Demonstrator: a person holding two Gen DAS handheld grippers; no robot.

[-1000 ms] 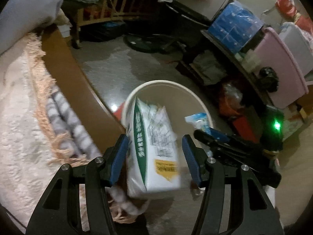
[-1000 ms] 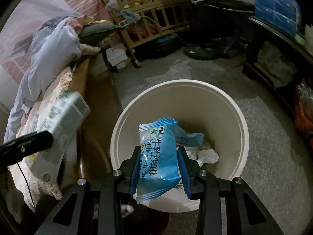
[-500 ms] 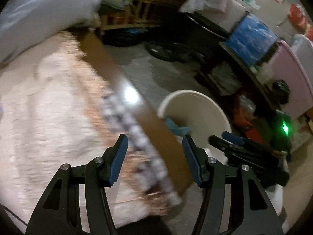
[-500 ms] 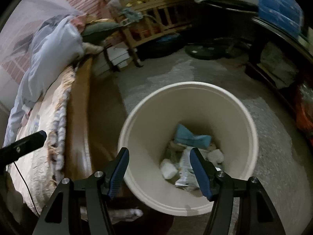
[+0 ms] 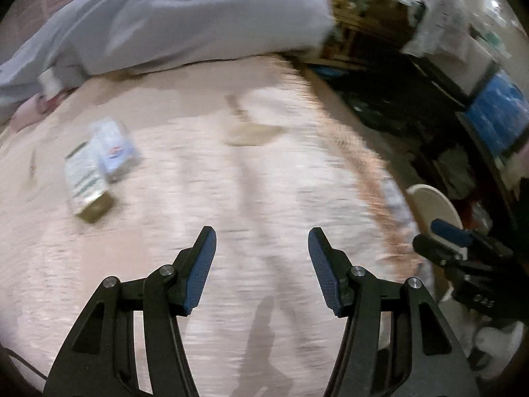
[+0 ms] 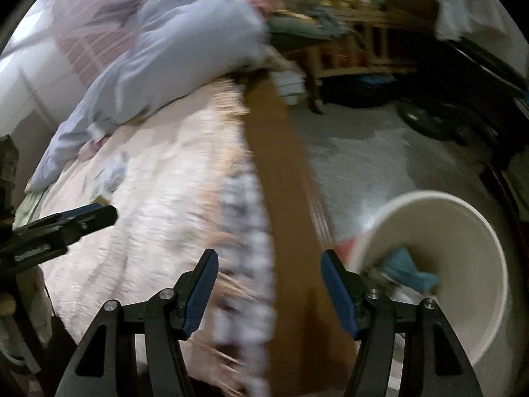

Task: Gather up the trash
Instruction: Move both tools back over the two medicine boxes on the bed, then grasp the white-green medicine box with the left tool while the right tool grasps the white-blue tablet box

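Both tools are empty. The left gripper (image 5: 261, 244) hangs over the bed (image 5: 231, 198) with its jaws released and nothing between them; the right gripper (image 6: 267, 264) is over the bed's wooden side rail (image 6: 284, 198), its jaws likewise spread and bare.

Trash remaining: 2 small packages (image 5: 96, 168) lie touching each other on the bed cover, left of the left gripper and well apart from it. They lie flat and uncovered, so a downward approach looks open. Blur prevents reading their labels.

The bin (image 6: 463, 264) stands on the floor just beside the bed rail, right of the bed, and already holds a blue wrapper (image 6: 410, 268) and pale scraps.

Obstructions: a grey bundle of bedding (image 5: 185, 16) lies at the far end of the bed, beyond the packages and clear of them. Wooden furniture and dark clutter stand beyond the bin. The rail lies between the packages and the bin, so a carry must cross it.
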